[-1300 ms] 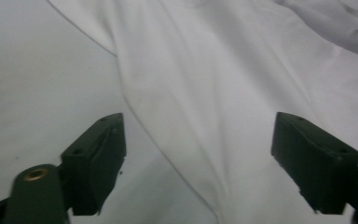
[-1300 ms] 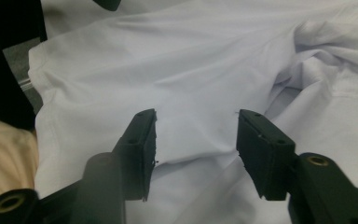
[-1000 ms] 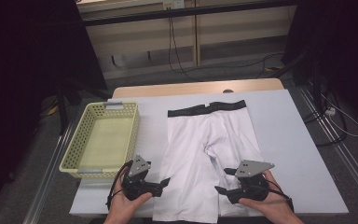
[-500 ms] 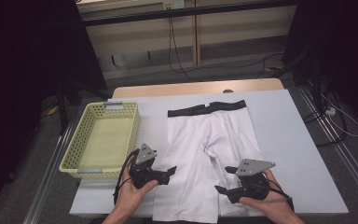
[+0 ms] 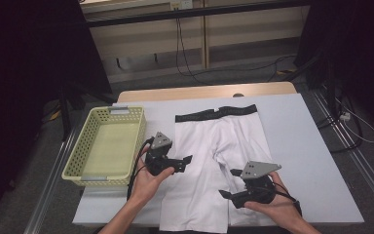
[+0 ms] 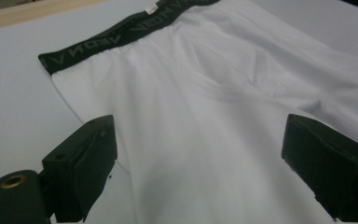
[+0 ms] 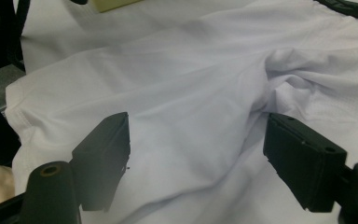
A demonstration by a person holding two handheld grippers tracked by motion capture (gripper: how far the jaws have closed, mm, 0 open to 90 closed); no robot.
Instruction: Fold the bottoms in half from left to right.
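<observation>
**2 open claws over white shorts on the table**

The left claw point(image 5: 187, 163) has its 2 black jaws spread wide apart, holding nothing. It hangs at the left edge of the white stretch-fabric shorts with a black waistband point(image 5: 214, 161). In the left gripper view the jaws frame the left leg of the shorts, with 1 jaw over the bare table and the other over the cloth. The person's left hand point(image 5: 148, 178) grips the claw from below.

The right claw point(image 5: 230, 183) also has its jaws wide apart and empty. It sits over the right leg of the shorts, pointing toward the middle seam. In the right gripper view the jaws stand on either side of a bunched fold of fabric at the crotch. The right hand point(image 5: 272, 204) holds it near the front edge of the table.

The shorts lie flat in the middle of the pale grey-white table point(image 5: 316, 161), waistband at the far end, legs toward the person. A pale yellow perforated plastic basket point(image 5: 78, 158) stands just beside the left claw, at the table's left side.
</observation>
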